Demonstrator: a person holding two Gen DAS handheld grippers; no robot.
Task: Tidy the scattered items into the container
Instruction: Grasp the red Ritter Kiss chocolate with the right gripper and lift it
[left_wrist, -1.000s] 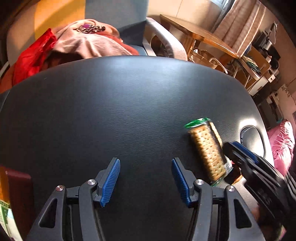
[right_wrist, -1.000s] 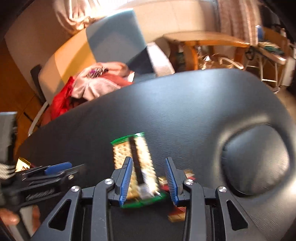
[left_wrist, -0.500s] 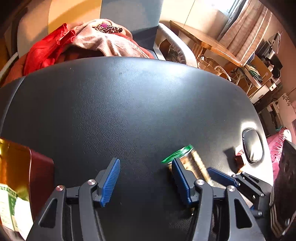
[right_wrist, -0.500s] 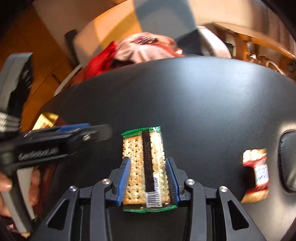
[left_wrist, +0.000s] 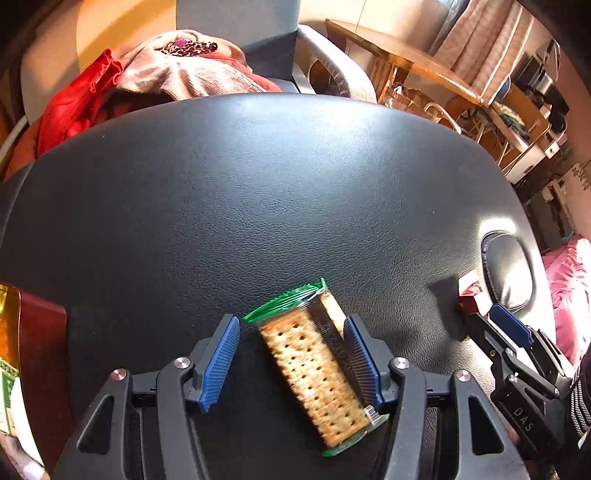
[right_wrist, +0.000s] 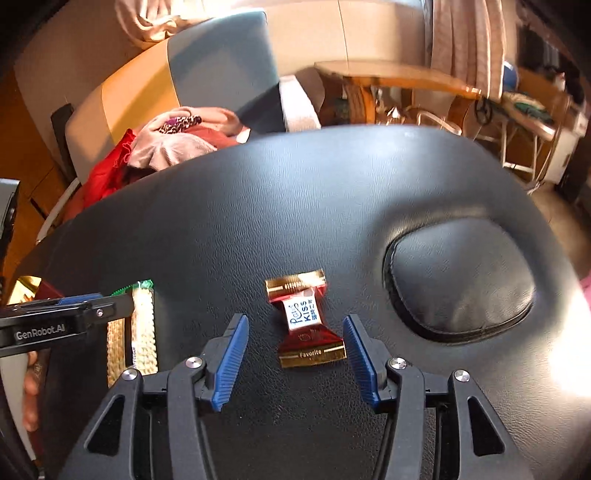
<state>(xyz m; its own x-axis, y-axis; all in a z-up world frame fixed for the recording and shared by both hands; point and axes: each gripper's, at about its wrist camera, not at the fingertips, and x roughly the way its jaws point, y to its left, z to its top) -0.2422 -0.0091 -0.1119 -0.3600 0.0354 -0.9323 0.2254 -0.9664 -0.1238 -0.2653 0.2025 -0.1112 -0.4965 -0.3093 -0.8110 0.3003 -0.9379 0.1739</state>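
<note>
Left gripper (left_wrist: 291, 360): fingers wide, straddling the cracker pack (left_wrist: 317, 373) on the black pad (left_wrist: 258, 206).
Right gripper (right_wrist: 295, 360): jaws opening around the candy (right_wrist: 304, 321).
Advice: centre each, then close.

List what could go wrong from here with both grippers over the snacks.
1. The cracker pack lies skewed between the left gripper pads; closing now may twist it or crush crackers.
2. The right gripper jaws are opening around the small candy, which lies flat on the black padded surface; the pads may skid over it.
3. The grippers work close together and could collide.
</note>
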